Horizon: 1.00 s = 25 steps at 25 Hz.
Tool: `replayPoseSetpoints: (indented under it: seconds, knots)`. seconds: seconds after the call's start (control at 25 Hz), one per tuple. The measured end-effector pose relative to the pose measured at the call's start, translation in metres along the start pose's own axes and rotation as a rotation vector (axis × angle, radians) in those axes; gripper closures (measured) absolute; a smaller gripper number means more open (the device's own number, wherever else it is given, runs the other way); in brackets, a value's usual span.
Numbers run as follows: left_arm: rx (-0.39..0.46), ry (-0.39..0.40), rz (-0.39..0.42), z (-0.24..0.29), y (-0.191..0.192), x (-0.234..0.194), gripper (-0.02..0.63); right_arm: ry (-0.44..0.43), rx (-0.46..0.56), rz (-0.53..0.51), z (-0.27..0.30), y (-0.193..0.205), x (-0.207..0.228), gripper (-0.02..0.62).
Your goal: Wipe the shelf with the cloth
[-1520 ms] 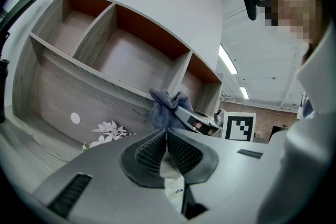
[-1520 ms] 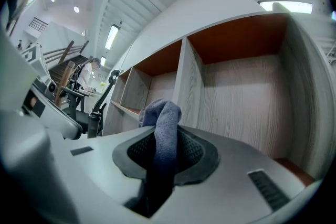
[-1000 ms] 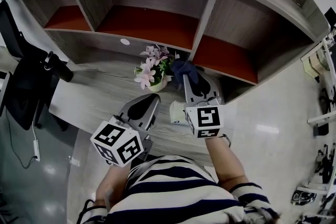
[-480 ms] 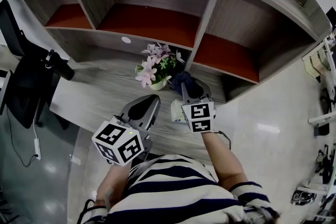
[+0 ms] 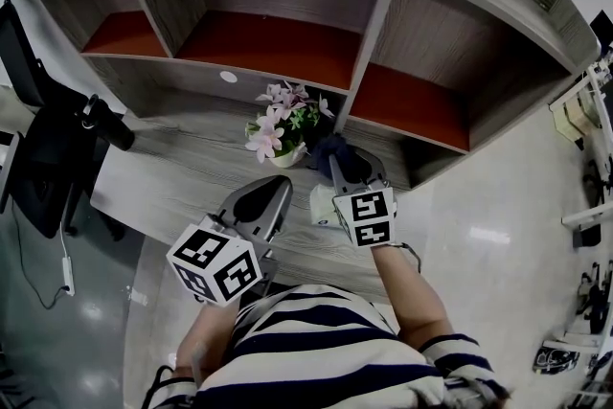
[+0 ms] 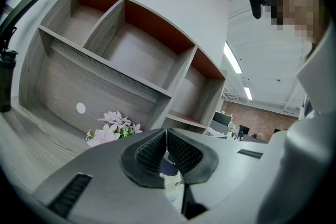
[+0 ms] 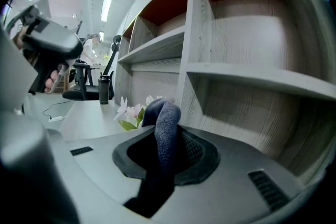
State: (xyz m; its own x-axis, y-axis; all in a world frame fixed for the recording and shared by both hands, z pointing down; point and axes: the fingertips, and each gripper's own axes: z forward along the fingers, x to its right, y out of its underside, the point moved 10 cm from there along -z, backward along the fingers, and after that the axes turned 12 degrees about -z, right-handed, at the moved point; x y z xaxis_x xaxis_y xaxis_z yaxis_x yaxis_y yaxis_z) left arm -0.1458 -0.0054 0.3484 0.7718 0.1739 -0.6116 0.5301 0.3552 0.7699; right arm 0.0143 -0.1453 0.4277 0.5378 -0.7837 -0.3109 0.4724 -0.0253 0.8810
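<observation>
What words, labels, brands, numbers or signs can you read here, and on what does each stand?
No readable text anywhere.
Cube on the left gripper: black-and-white square markers, no letters or numbers.
Cube on the right gripper: the same.
Round white sticker on the shelf: blank.
White box on the desk: any print too small to read.

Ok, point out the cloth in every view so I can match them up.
Head view: the cloth bunches dark blue at the tongs of the right gripper, just right of the flowers.
Left gripper view: low centre, a small dark blue patch past the left gripper, probably it.
Right gripper view: centre, the cloth stands clamped between the tongs.
Shared landmark: the pink flowers, left of the cloth in all three.
</observation>
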Motion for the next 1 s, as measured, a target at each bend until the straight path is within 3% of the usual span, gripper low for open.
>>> replayPoseSetpoints:
  seconds: [0.68,1.0]
  knots:
    - [0.043,0.088,0.053,0.010,-0.020,0.023,0.583,0.042,0.428,-0.162,-0.109,-0.148,0.045,0.509]
    - [0.085,0.114,0.092,0.007,-0.032,0.034,0.583,0.168,0.593,-0.233,-0.129,-0.202,0.074,0.509]
